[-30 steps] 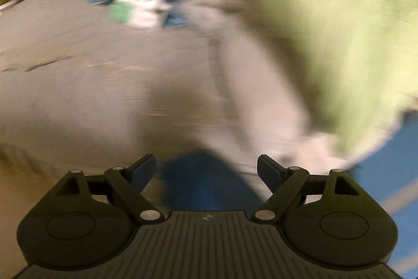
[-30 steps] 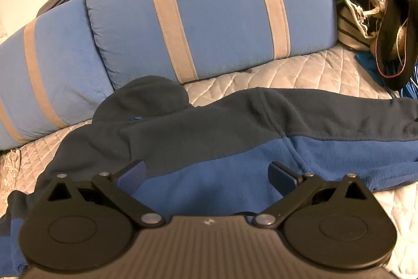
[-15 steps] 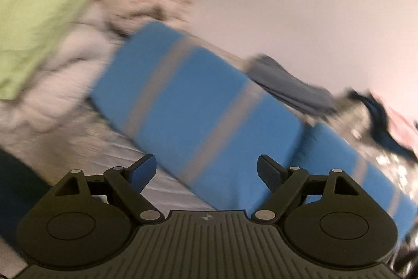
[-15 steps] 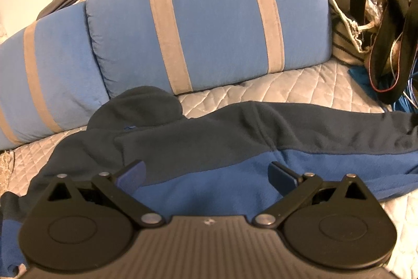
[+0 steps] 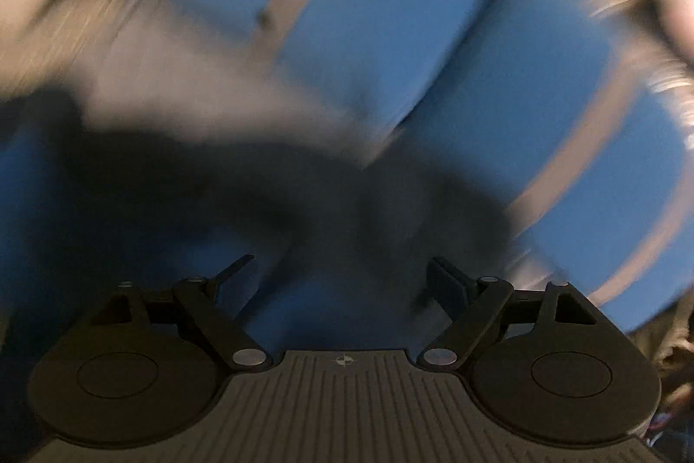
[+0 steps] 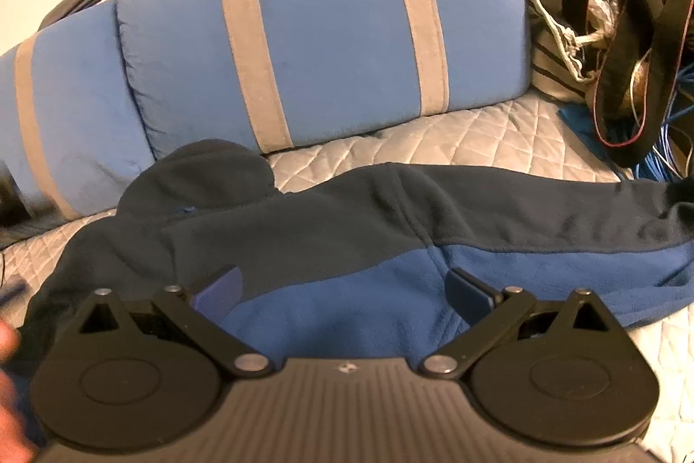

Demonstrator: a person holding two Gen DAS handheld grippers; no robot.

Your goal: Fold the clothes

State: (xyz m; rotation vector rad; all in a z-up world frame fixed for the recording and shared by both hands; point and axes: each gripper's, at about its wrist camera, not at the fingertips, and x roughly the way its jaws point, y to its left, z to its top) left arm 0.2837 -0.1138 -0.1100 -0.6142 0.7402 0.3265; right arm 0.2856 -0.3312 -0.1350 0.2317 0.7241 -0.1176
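Okay — my left gripper [image 5: 342, 274] has swung off the green pile onto the fleece jacket [image 6: 347, 237], blurred, jaws wide and empty. Right gripper [image 6: 342, 289] hovers just above the jacket — spread, empty. I'd say folding's about to start.

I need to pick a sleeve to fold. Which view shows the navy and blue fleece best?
The right wrist view: the fleece lies sharp, spread across the quilt, one sleeve stretching right. The left wrist view shows only a dark, motion-blurred smear of it.
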